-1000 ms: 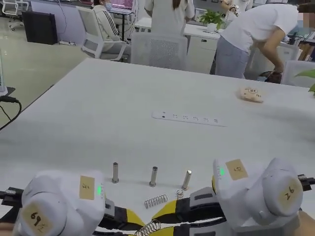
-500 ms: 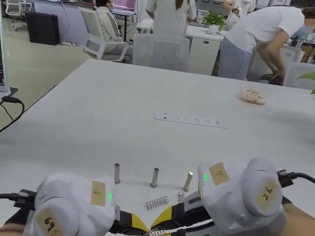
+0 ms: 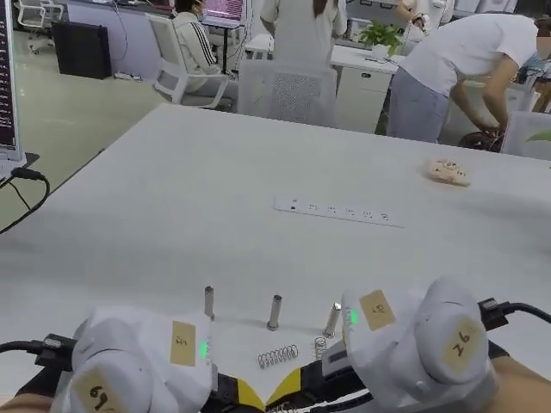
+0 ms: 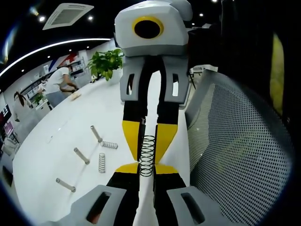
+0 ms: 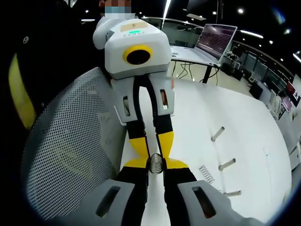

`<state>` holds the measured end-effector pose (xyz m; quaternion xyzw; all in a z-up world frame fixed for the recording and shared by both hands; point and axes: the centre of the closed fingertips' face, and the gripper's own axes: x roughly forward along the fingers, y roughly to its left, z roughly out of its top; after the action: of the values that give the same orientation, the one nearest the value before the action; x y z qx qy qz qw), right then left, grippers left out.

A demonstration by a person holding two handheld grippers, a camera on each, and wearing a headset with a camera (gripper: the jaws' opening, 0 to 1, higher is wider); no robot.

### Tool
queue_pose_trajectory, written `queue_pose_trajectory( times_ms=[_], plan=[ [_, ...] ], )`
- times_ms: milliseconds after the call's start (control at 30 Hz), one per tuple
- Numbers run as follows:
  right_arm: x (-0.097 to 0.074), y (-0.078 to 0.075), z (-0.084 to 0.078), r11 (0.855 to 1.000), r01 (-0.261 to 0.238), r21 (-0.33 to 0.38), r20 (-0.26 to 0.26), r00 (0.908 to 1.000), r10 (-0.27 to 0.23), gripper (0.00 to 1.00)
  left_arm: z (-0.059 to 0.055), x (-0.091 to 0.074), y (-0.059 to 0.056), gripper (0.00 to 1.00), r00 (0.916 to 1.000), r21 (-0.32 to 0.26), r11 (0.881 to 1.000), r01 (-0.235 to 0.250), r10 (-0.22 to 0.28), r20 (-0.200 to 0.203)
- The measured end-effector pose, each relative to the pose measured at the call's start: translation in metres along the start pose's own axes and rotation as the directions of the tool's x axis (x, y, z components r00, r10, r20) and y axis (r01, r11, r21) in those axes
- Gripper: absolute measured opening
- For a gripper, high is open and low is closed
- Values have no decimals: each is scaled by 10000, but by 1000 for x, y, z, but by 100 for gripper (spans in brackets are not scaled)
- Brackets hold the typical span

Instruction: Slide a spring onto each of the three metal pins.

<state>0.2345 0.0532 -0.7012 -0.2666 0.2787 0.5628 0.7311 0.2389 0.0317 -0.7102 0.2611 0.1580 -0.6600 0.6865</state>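
Left gripper (image 4: 146,170), right gripper (image 5: 156,165) both pinch one spring (image 4: 147,153), thin bright wire coil. Two more springs (image 3: 278,355) loose by three standing pins (image 3: 275,311) on white table (image 3: 215,215).

The table (image 3: 172,189) is showing plain white. The left gripper (image 4: 146,170) and right gripper (image 5: 156,165) are wearing white shells with tan labels, their black fingers (image 4: 123,188) ending in yellow tips. The spring (image 4: 147,153) between the fingers and the pins (image 3: 275,311) on the table are gleaming silver-grey. The mesh panel (image 4: 235,155) is showing grey dots.
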Motion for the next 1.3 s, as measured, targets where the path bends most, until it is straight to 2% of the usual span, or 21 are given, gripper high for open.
queue_pose_trajectory(
  times_ms=[600, 1067, 1200, 1300],
  plan=[
    [1, -3, -1, 9998, -75, -165, -339, 9994, 69, 9, 0, 1, 4, 2, 9998, -162, 9996, -211, 211, 10],
    [3, -4, -4, 9998, -209, -78, -823, 9964, 202, 8, -2, 1, 5, 2, 9997, -218, 9994, -258, 257, -30],
    [2, -7, -3, 9998, -151, -131, -914, 9957, 138, 8, -1, 1, 8, 3, 9991, -216, 9989, -420, 422, 77],
    [1, -10, 0, 9998, -108, -186, -885, 9960, 91, 8, 0, -1, 12, 3, 9983, -439, 9978, -492, 506, 301]
  ],
)
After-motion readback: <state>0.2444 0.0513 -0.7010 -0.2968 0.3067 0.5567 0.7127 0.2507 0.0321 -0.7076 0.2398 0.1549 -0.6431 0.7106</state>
